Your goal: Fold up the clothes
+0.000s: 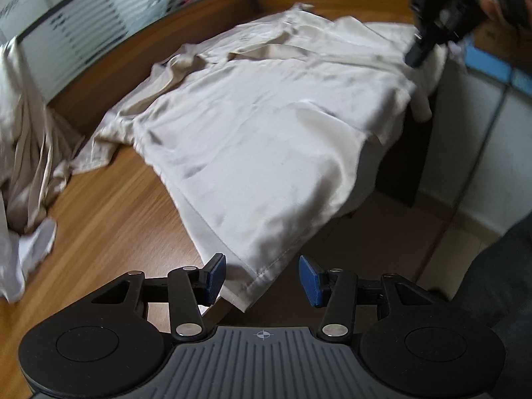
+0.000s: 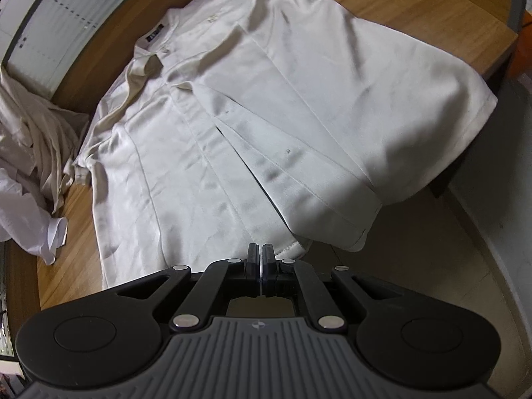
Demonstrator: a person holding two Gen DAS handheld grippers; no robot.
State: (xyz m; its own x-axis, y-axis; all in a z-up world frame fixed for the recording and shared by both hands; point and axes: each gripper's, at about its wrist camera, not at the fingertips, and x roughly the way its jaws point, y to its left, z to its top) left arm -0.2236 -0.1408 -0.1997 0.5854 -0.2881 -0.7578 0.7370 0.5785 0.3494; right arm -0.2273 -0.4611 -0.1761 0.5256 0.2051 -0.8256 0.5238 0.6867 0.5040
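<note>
1. Lying spread across wooden worktop (image 2: pixel 415 3): cream shirt (image 2: pixel 252 106), collar toward far edge, hem and one side hanging over near edge.
2. Right gripper (image 2: pixel 260 259) pinching shirt hem, jaws pressed together; pinched cloth itself hiding behind black fingers, only a thin pale sliver showing between them.
3. Left gripper (image 1: pixel 261 277) hovering at a lower corner of the shirt (image 1: pixel 259 153), jaws spread, blue pads (image 1: pixel 309 281) either side of the corner; touching or not, cannot tell.
4. Showing top right in left wrist view: other gripper and a hand, blurred, cut off by the frame.
5. Sitting at left: heap of other pale clothes (image 2: pixel 30 139), partly cropped, separate garments hard to tell apart.
</note>
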